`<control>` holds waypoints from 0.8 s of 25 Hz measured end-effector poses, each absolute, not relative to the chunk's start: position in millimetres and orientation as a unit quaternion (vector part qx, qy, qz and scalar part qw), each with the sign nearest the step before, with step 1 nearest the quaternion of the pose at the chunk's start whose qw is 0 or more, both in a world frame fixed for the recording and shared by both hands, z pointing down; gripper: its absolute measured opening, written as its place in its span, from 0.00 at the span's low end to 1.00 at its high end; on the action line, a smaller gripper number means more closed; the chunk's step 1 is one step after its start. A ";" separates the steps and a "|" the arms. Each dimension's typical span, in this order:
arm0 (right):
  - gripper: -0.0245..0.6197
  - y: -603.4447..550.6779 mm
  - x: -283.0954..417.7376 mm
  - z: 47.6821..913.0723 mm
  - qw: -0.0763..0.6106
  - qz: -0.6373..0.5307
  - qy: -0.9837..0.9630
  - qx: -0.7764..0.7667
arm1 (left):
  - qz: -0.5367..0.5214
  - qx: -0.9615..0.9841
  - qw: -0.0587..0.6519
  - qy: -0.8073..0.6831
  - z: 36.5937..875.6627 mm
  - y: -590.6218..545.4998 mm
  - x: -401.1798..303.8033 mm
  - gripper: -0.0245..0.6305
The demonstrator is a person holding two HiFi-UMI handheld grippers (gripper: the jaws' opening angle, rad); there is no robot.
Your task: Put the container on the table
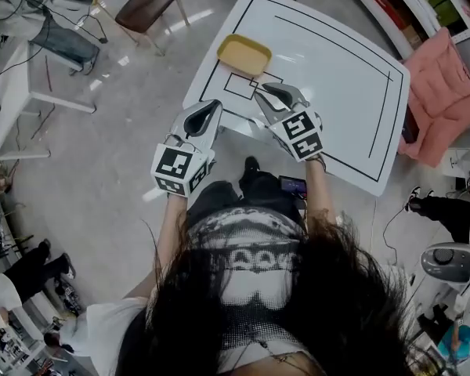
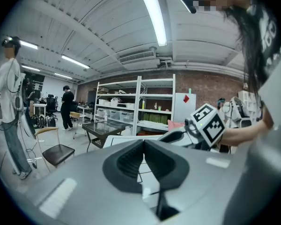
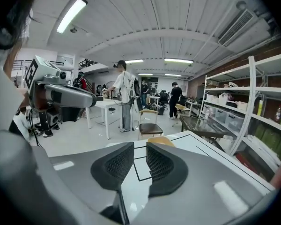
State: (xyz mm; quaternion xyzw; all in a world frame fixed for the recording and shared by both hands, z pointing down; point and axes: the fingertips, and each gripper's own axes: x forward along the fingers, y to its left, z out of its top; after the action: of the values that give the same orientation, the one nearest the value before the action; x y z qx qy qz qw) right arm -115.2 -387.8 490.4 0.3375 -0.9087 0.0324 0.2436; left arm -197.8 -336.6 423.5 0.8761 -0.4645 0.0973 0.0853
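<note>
Yellow and shallow, the container [image 1: 244,54] sits in the upper middle of the head view, on the white tabletop [image 1: 337,69] close to its left edge, partly over a small black-lined rectangle. It rests flat and open side up, with nothing in it that I can see, and it touches neither tool. It already stands on the tabletop, so the task looks done or nearly so.

The left gripper [image 1: 213,106] hangs lower in the frame, off the tabletop's edge; in its own view its fingers [image 2: 131,165] are pressed together on nothing. The right gripper [image 1: 268,91] is just below and right of the container, over the tabletop. Its fingers [image 3: 161,165] stand a narrow gap apart, with only tabletop showing between them and the yellow rim peeking beyond.

It looks like thin moulded plastic: light, fairly stiff, smooth enough to slide. I would take it by a side wall, one finger inside and one outside the rim, and squeeze gently.

I can read no brand or label on it. The only markings are the black-and-white squares on the gripper cubes.
</note>
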 end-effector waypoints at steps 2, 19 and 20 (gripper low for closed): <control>0.17 -374.5 -119.8 485.4 0.232 0.038 -0.908 0.346 | 0.098 0.882 0.084 -0.454 422.9 -327.9 -204.2 0.04; 0.13 -252.6 -165.5 454.1 0.203 0.041 -0.879 0.430 | 0.106 0.918 0.086 -0.372 433.1 -238.4 -262.7 0.04; 0.12 -248.6 -164.4 451.4 0.198 0.042 -0.877 0.436 | 0.105 0.919 0.085 -0.369 433.3 -234.8 -262.5 0.04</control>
State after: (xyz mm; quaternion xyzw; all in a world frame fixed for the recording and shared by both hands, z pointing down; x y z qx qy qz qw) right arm -164.4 -248.6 451.4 0.4360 -0.8769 0.0421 0.1982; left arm -262.5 -234.8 433.3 0.9194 -0.3693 0.1052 0.0854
